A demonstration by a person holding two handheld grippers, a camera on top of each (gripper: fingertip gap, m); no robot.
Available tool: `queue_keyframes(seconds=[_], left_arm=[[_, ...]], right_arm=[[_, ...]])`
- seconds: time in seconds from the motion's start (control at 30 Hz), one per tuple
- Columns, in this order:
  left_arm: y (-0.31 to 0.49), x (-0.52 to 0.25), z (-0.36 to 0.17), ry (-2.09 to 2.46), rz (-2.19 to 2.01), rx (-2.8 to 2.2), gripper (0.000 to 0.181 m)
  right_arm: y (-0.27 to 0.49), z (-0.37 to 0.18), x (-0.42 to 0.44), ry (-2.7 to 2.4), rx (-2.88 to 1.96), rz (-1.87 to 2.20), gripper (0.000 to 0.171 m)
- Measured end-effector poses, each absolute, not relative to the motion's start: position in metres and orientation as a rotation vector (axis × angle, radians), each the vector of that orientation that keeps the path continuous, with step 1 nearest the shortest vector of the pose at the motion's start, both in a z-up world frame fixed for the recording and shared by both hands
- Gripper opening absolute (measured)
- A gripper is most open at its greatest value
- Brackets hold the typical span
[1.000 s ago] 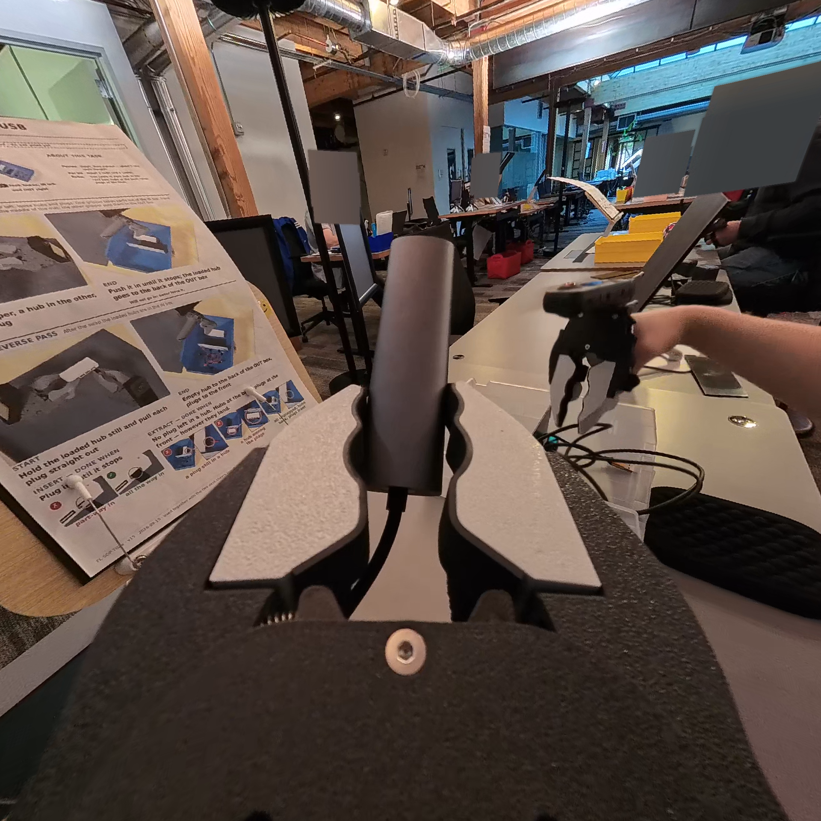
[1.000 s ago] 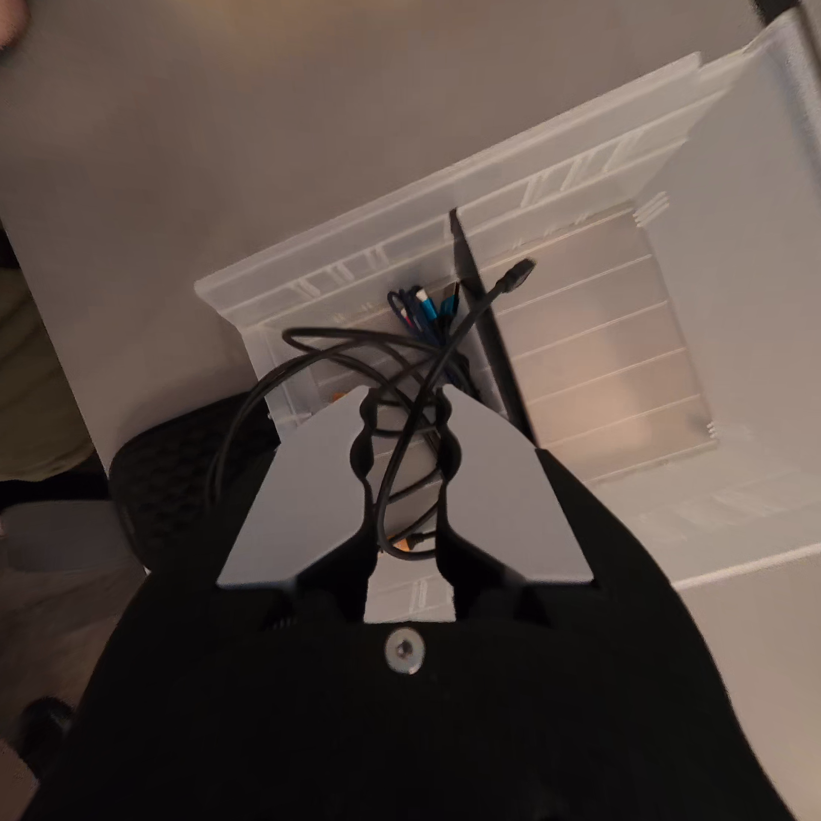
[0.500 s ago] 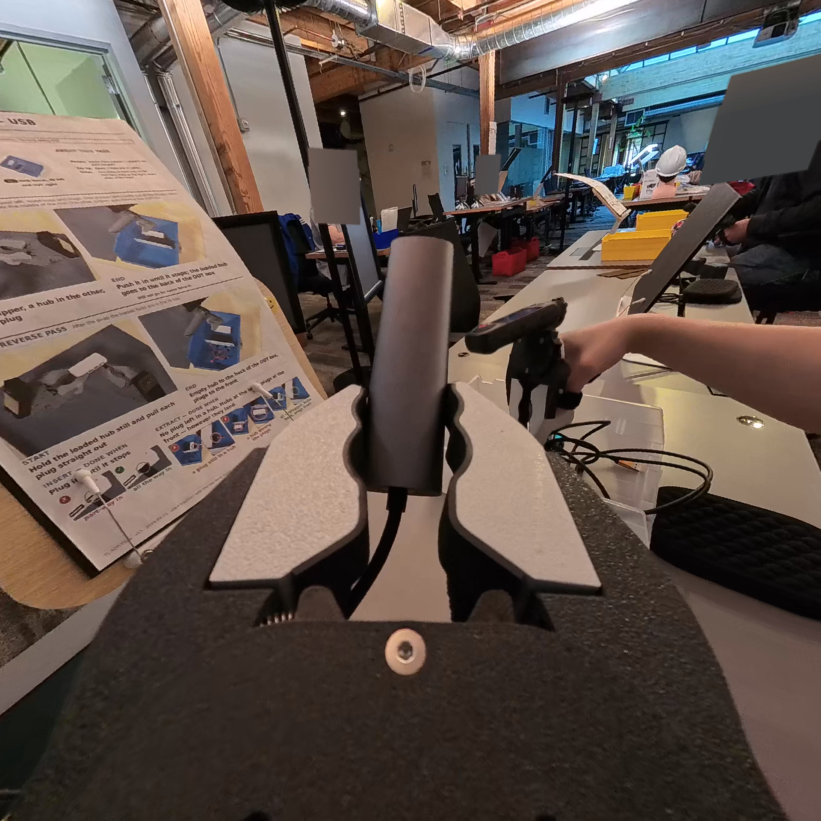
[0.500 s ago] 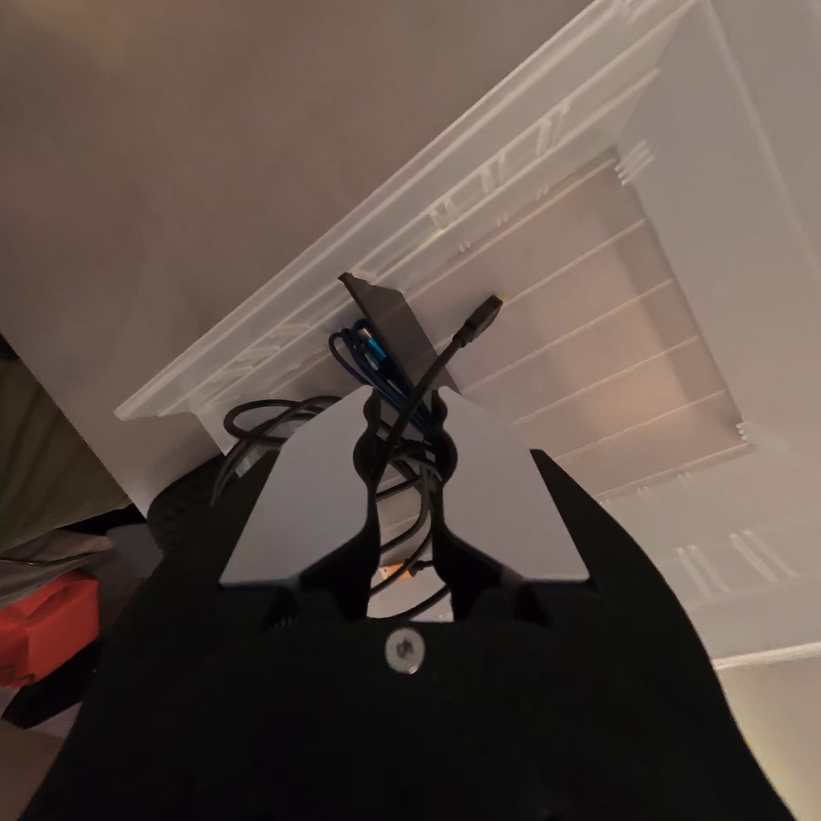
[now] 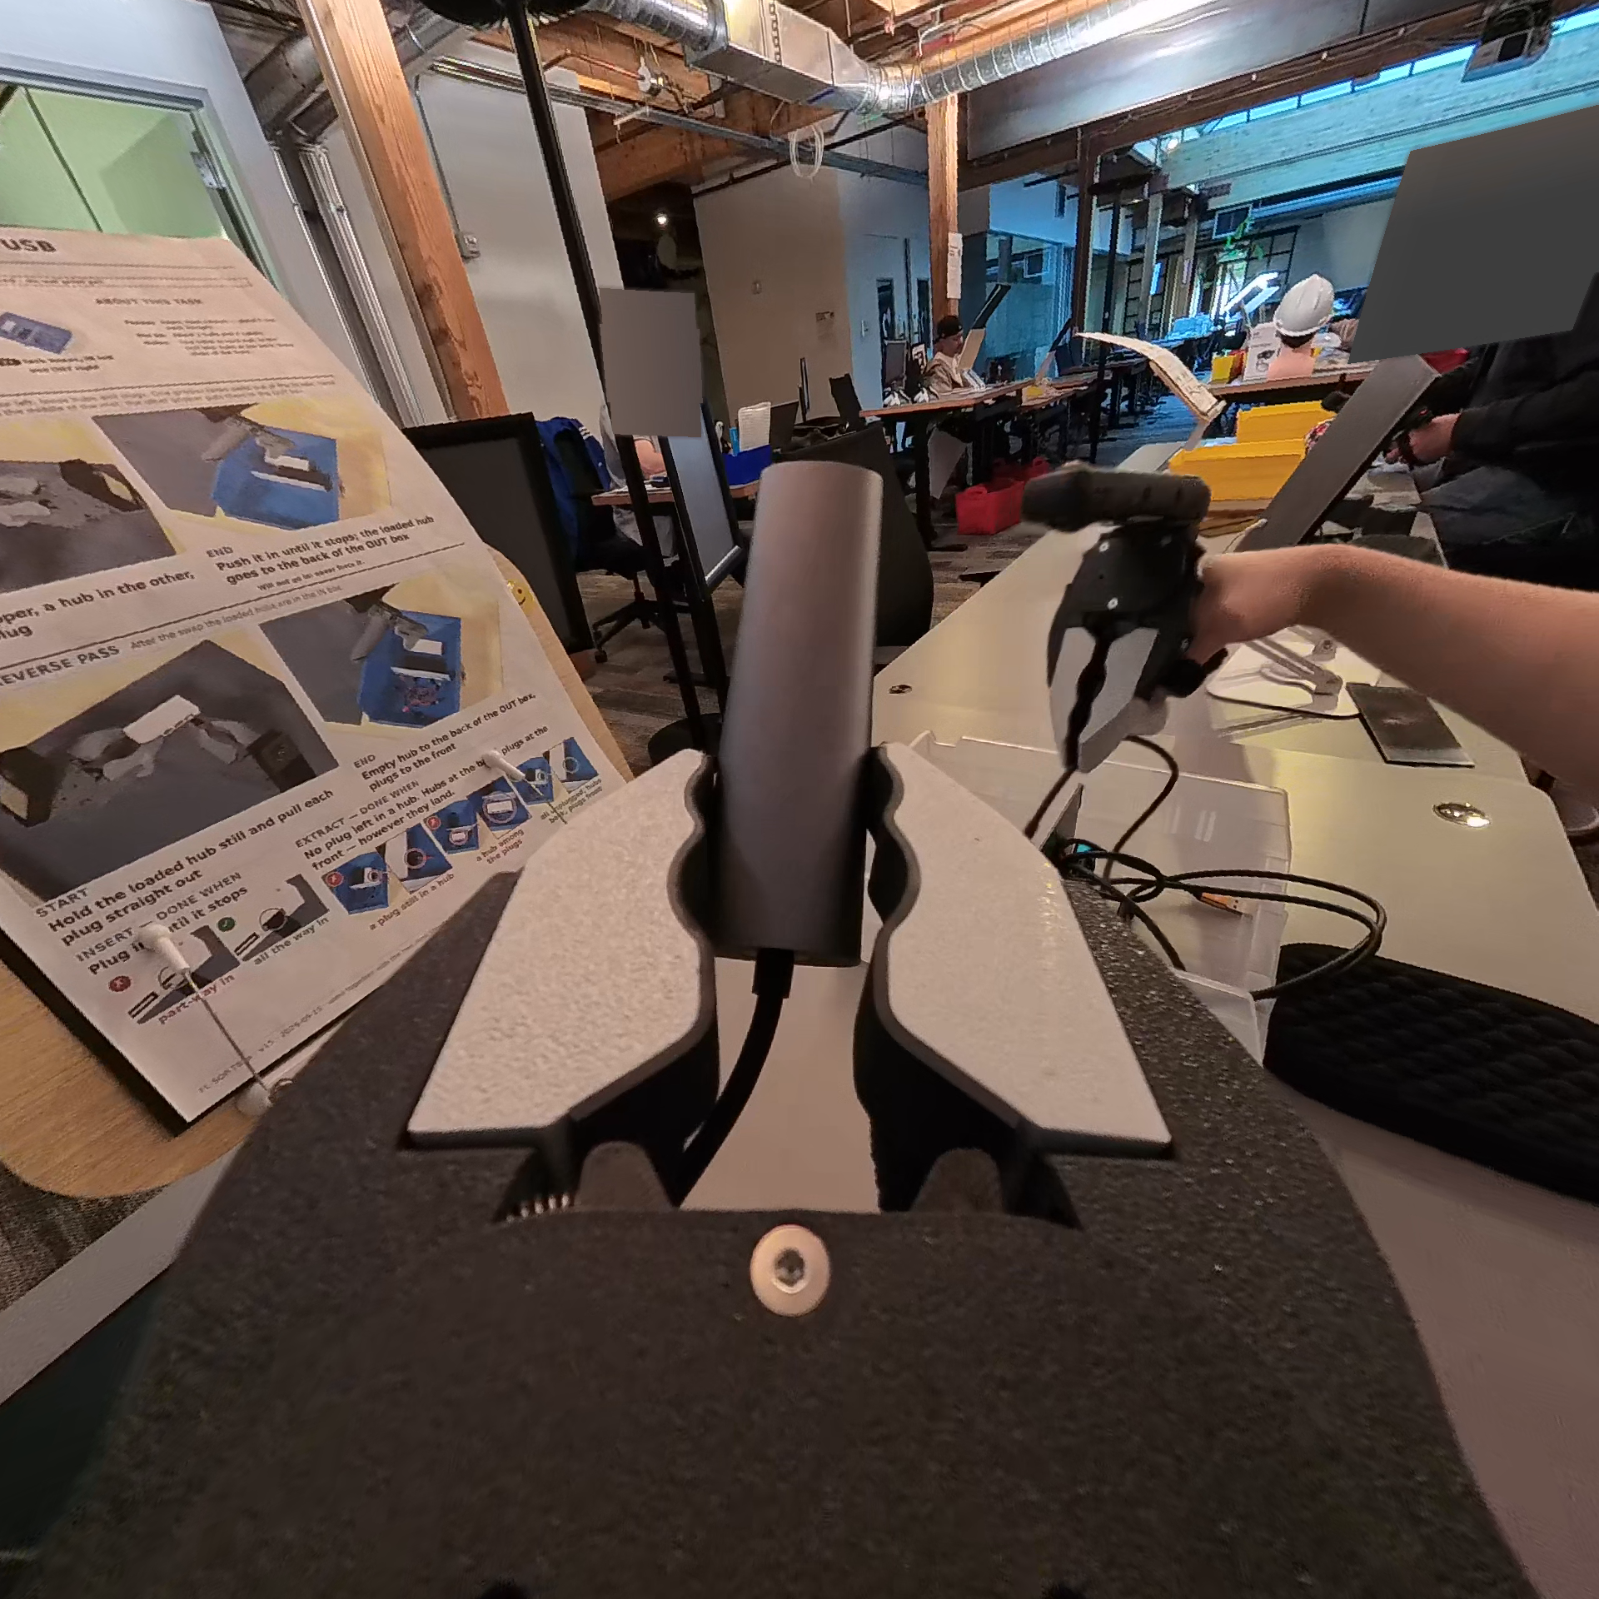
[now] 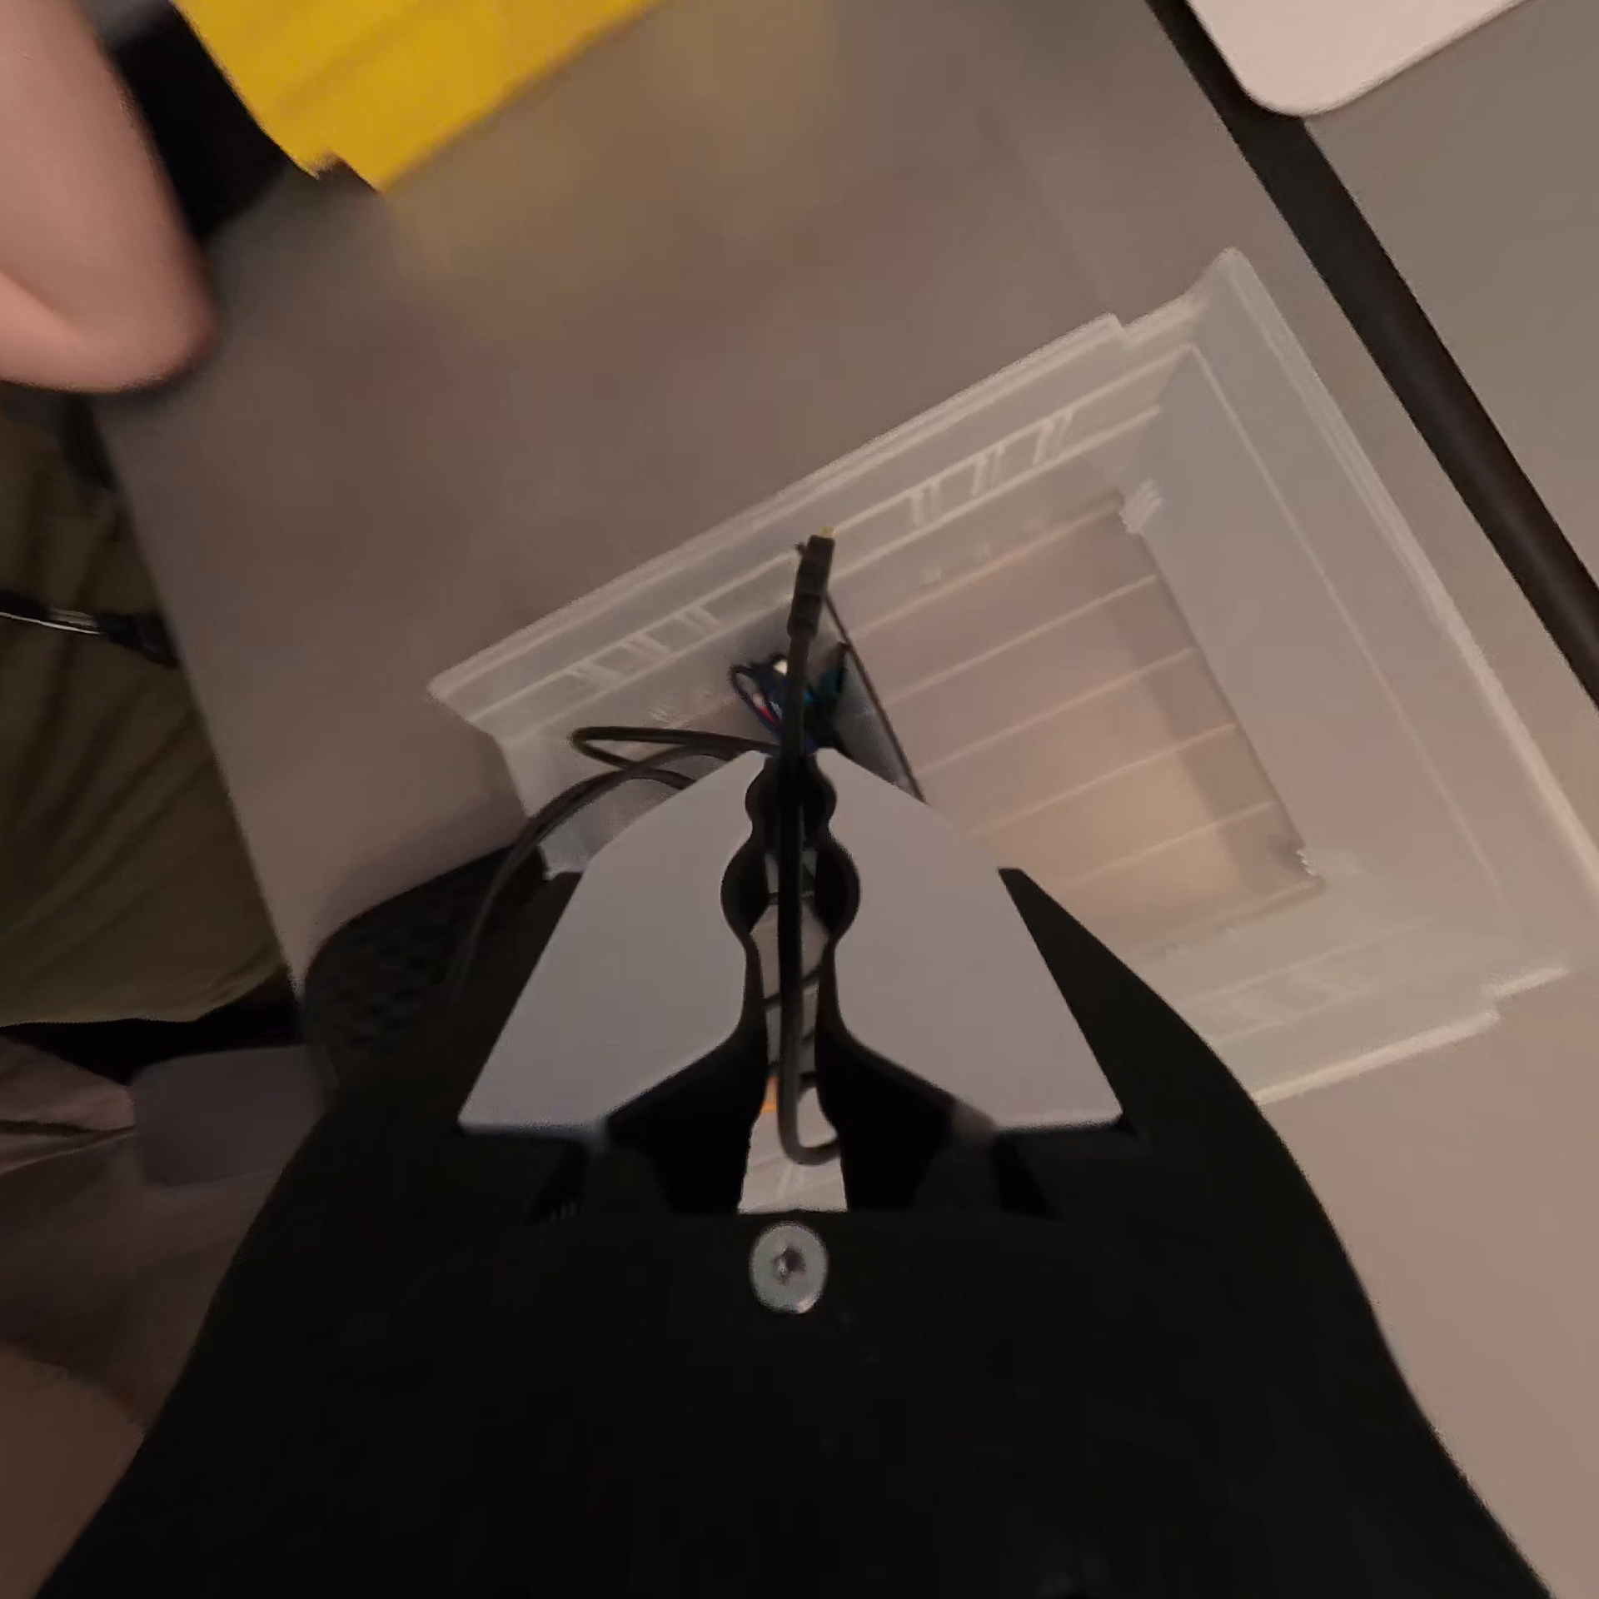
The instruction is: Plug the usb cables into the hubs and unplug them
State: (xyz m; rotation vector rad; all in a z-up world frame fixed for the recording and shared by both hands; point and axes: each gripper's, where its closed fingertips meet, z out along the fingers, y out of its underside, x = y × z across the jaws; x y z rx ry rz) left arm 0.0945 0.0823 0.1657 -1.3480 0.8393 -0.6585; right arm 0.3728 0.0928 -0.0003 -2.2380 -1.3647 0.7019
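Between the two pale fingers of the left claw stands a dark grey USB hub, clamped upright, its black lead trailing down toward the claw body. Right claw: fingers closed on a thin black USB cable, whose plug projects past the fingertips. In the left wrist view this right claw is held by a hand above a clear plastic bin, with the cable hanging from it into the bin. More cables lie looped over the bin's near edge, one with an orange-tipped plug; a small bundle of blue cables rests against a dark divider inside the bin. The bin sits on the grey desk, near its front edge, just beside a black textured pad. An illustrated instruction sheet leans on a wooden board off the desk's left edge.
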Motion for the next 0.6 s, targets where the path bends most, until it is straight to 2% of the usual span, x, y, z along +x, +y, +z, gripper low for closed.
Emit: queue_keyframes(seconds=[0.1,0.37,0.47,0.6], left_arm=[[0.081,0.099,0.165,0.854,-0.659,-1.346,0.032],[0.078,0.11,0.161,0.89,-0.65,-1.355,0.032],[0.077,0.112,0.159,0.9,-0.648,-1.358,0.032],[0.078,0.112,0.159,0.901,-0.653,-1.361,0.032]], right_arm=[[0.071,0.005,0.377,-1.348,-2.196,0.897,0.006],[0.068,-0.047,0.365,-1.514,-2.346,0.65,0.007],[0.066,-0.06,0.357,-1.574,-2.376,0.571,0.018],[0.062,-0.043,0.35,-1.51,-2.271,0.547,0.021]])
